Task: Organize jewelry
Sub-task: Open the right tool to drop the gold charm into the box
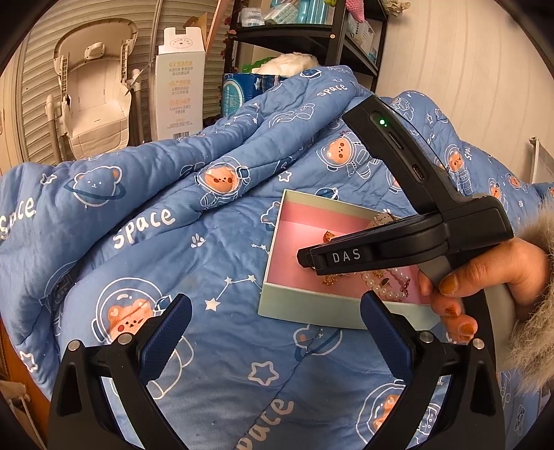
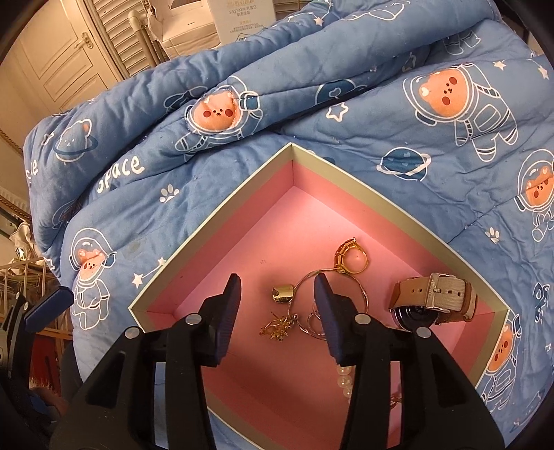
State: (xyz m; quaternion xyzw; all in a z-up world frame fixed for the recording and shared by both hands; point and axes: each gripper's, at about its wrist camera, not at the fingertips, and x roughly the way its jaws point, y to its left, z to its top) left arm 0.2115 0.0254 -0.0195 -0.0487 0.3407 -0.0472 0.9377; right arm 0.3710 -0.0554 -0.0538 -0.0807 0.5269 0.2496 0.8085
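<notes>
A shallow box with a pink lining (image 2: 221,207) lies on the quilt, also seen in the left wrist view as the box (image 1: 277,306). In it lie a gold ring (image 2: 349,258), a watch with a beige strap (image 2: 432,297), a small gold cuff (image 2: 283,294), a gold chain piece (image 2: 278,327), a thin hoop (image 2: 364,294) and a pearl bracelet (image 2: 344,380). My right gripper (image 2: 278,280) hangs over the box, pointing steeply down, open, with the cuff and chain piece below the gap and nothing pressed. A hand holds it, and it shows from the side as the right gripper (image 1: 306,258). My left gripper (image 1: 277,299) stands open and empty above the quilt, just short of the box.
A rumpled blue quilt (image 1: 194,214) with a bear and space print covers the bed, bunched into a ridge behind the box. Beyond it stand a white carton (image 1: 178,86), a baby chair (image 1: 93,97) and a black shelf unit (image 1: 311,31). A white door (image 2: 59,62) is at far left.
</notes>
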